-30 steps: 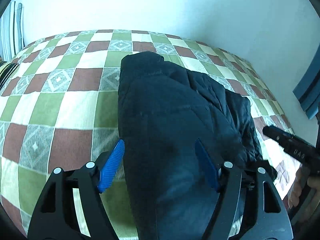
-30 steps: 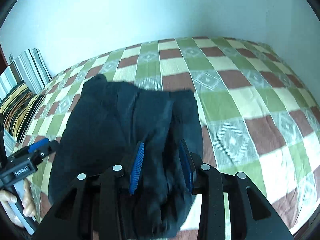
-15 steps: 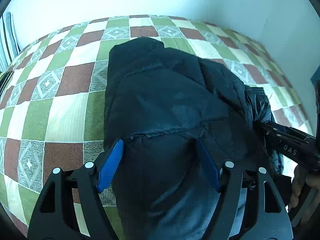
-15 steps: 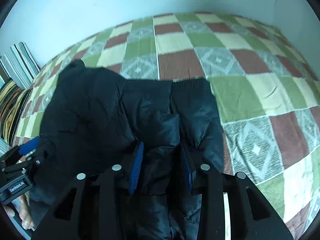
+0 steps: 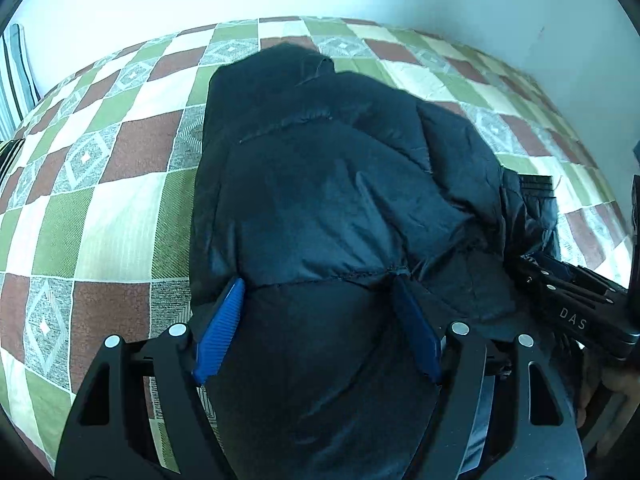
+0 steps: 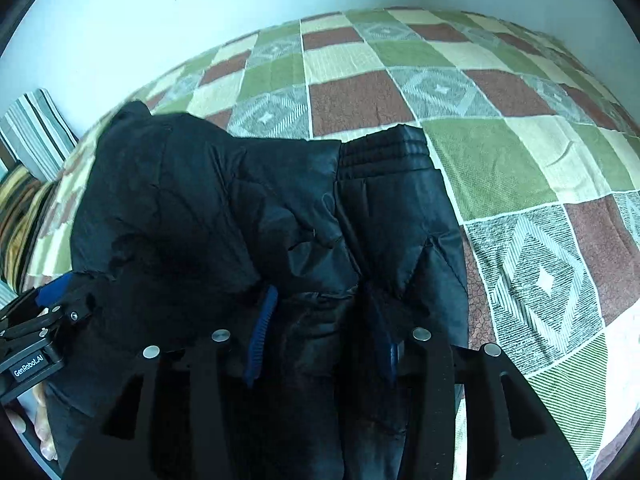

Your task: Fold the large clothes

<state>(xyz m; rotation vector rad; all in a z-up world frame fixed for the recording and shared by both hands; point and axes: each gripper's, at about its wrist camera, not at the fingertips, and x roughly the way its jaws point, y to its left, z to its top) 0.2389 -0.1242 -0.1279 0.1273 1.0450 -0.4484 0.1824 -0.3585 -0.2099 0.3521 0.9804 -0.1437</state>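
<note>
A dark navy puffer jacket (image 5: pixel 340 180) lies folded over itself on a checked bedspread (image 5: pixel 100 200). My left gripper (image 5: pixel 316 280) stands wide over the jacket's near left part, and thick fabric fills the gap and touches both blue pads. In the right wrist view the jacket (image 6: pixel 180 200) shows a ribbed cuff (image 6: pixel 384 148) at its far edge. My right gripper (image 6: pixel 320 288) has a bunched fold between its pads, its jaws are opening, and creases gather at the right pad. Each gripper shows in the other's view: right gripper (image 5: pixel 572 304), left gripper (image 6: pixel 40 320).
The bedspread (image 6: pixel 520 140) spreads wide to the right and behind the jacket. A striped pillow (image 6: pixel 36 132) leans at the far left by the pale wall; the pillow (image 5: pixel 14 68) also edges the left wrist view. A hand (image 6: pixel 40 432) grips the left tool.
Both grippers sank toward the bed with the jacket's near part, which now lies lower and flatter over the rest. The right jaws stand a little wider apart.
</note>
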